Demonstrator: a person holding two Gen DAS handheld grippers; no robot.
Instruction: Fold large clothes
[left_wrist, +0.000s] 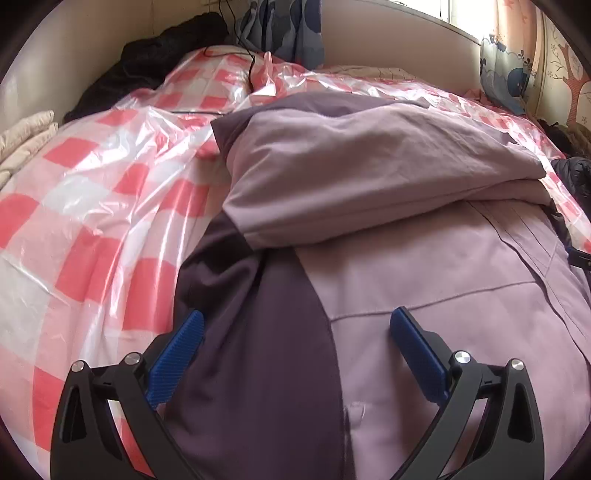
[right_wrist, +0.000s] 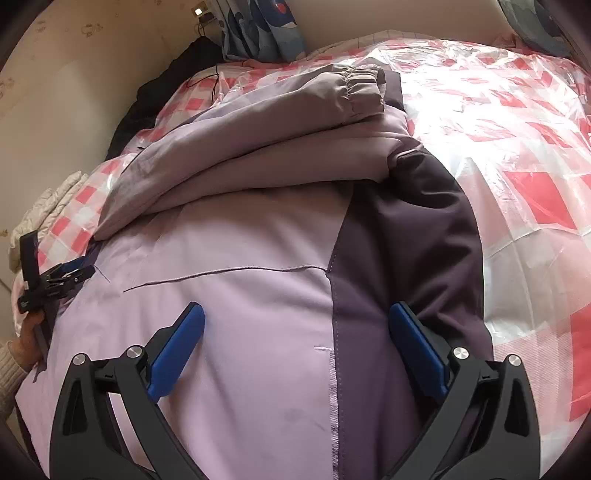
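A large lilac jacket (left_wrist: 424, 302) with dark purple side panels (left_wrist: 258, 332) lies on a bed, its sleeves folded across the body (left_wrist: 351, 177). It also shows in the right wrist view (right_wrist: 240, 314), with an elastic cuff (right_wrist: 362, 88) at the far end. My left gripper (left_wrist: 295, 328) is open just above the jacket's left dark panel. My right gripper (right_wrist: 295, 325) is open above the seam between the lilac and the dark panel (right_wrist: 406, 258). The left gripper (right_wrist: 70, 277) shows at the jacket's left edge in the right wrist view.
A clear plastic sheet with red and white checks (left_wrist: 92, 221) covers the bed (right_wrist: 517, 166). Dark clothes (left_wrist: 147, 66) and a black cable (left_wrist: 251, 62) lie at the far side by the wall. Patterned curtains (left_wrist: 288, 26) hang behind. A dark garment (left_wrist: 576, 177) lies at the right.
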